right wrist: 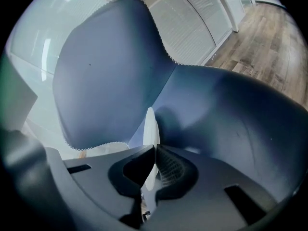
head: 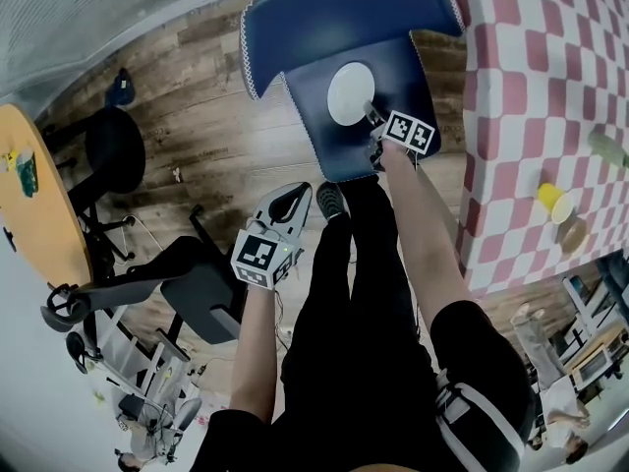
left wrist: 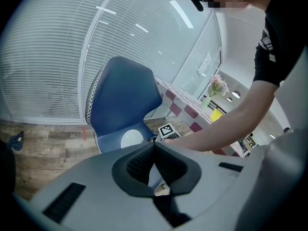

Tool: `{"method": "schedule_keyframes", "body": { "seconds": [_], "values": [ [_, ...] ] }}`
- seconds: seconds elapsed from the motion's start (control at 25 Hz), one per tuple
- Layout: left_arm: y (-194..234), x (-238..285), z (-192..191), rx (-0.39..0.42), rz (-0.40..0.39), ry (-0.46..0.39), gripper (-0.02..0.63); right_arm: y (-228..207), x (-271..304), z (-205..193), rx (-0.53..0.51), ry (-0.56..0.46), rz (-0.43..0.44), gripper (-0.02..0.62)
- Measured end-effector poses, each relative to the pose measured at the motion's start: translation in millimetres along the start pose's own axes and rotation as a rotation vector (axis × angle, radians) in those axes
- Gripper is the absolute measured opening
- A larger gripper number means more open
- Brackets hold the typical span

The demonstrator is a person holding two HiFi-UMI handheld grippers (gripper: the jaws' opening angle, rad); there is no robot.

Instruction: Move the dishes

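Note:
A white plate [head: 350,93] lies over the seat of a blue chair [head: 346,28]. My right gripper [head: 374,119] is shut on the plate's near rim. In the right gripper view the plate [right wrist: 151,129] shows edge-on between the closed jaws, above the blue seat [right wrist: 231,114]. My left gripper [head: 286,205] hangs lower, over the wooden floor beside my legs, shut with nothing in it. From the left gripper view the plate [left wrist: 131,138] and the chair [left wrist: 122,100] lie ahead.
A red-and-white checkered table [head: 550,116] stands to the right with a yellow cup [head: 552,200] and other small items. Black office chairs [head: 108,155] and a round wooden table [head: 34,195] are at the left. A dark grey chair [head: 197,288] is near my left gripper.

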State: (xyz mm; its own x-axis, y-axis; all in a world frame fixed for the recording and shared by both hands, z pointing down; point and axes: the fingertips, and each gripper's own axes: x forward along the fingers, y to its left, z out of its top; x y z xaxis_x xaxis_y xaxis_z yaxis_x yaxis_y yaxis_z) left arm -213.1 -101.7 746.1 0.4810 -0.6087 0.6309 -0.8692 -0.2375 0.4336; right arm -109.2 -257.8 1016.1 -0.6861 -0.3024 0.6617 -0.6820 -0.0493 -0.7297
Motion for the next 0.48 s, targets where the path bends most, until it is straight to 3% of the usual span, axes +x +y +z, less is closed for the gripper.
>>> {"method": "schedule_keyframes", "body": {
  "seconds": [0.48],
  "values": [
    [-33,-51,3,0.047,-0.024,-0.021,0.021,37,-59,-11,0.018,-0.062,0.023,0.028]
  ]
}}
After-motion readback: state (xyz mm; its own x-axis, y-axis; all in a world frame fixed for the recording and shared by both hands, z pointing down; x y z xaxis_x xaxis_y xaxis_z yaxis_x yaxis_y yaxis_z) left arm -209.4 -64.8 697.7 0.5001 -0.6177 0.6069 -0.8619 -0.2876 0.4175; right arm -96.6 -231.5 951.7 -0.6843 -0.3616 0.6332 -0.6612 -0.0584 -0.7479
